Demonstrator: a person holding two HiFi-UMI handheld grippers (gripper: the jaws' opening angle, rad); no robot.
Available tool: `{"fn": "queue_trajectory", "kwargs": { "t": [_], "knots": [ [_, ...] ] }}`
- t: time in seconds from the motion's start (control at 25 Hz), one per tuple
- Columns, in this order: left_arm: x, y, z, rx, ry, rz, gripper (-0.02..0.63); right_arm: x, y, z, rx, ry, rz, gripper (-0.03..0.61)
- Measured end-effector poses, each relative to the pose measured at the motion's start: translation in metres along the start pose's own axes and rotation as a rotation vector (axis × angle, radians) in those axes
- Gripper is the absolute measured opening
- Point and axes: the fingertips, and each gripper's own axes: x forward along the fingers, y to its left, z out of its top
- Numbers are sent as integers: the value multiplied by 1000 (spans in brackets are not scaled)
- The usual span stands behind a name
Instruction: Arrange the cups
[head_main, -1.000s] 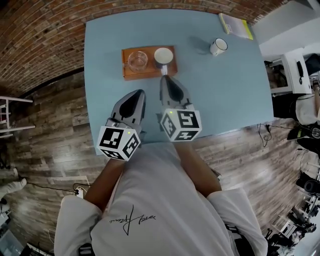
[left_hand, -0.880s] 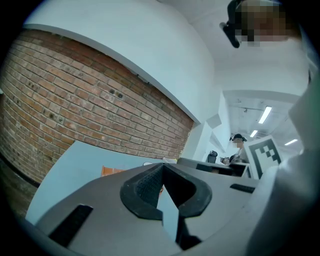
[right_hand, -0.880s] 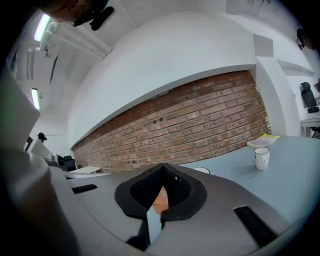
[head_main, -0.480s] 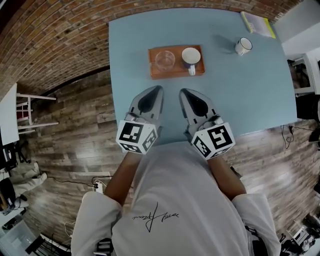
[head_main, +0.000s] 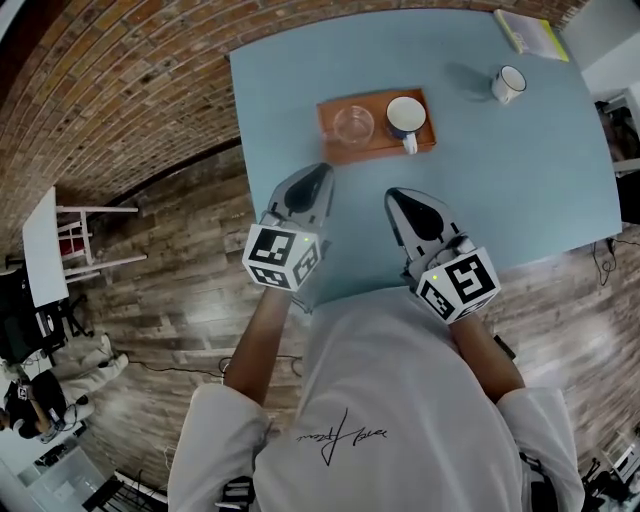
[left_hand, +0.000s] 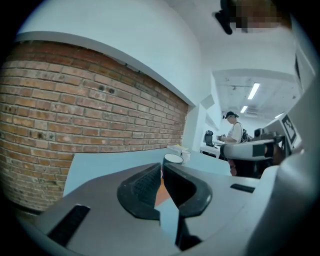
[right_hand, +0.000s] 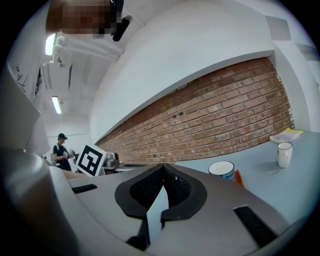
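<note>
On the light blue table (head_main: 500, 190) lies an orange tray (head_main: 377, 143) holding a clear glass cup (head_main: 353, 124) and a blue mug (head_main: 405, 116) with a white inside. A white mug (head_main: 508, 83) stands alone at the far right. My left gripper (head_main: 322, 172) is shut and empty, its tip just short of the tray's near left corner. My right gripper (head_main: 395, 195) is shut and empty, a little nearer to me than the blue mug. The blue mug (left_hand: 173, 159) shows past the shut left gripper (left_hand: 161, 167). Past the shut right gripper (right_hand: 163, 167) stand the blue mug (right_hand: 222, 169) and the white mug (right_hand: 284, 154).
A yellow-edged book (head_main: 530, 32) lies at the table's far right corner, also seen as the book (right_hand: 286, 135). A brick wall (head_main: 120, 90) runs behind the table. A white stool (head_main: 70, 240) stands on the wood floor at left. A person (left_hand: 234, 132) stands far off.
My right gripper has drawn back from the blue mug and swung to the right. My left gripper has moved up toward the tray's near left corner. Both stayed shut.
</note>
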Motion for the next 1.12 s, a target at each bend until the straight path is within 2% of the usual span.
{"fn": "queue_trajectory", "kwargs": {
  "t": [0.24,0.6,0.76,1.12],
  "knots": [
    [14,18,-13,31,42,-31,8,3,-6,-7,11,28,-16,21],
    [29,40,-26,114,74,-162,9,10,-13,-17,23,69,-30,21],
    [33,48,-32,117,81,-212,9,11,-20,-18,1,73,-77,21],
    [44,60,-36,113,77,-274,9,16,-19,-24,-8,102,-96,21]
  ]
}}
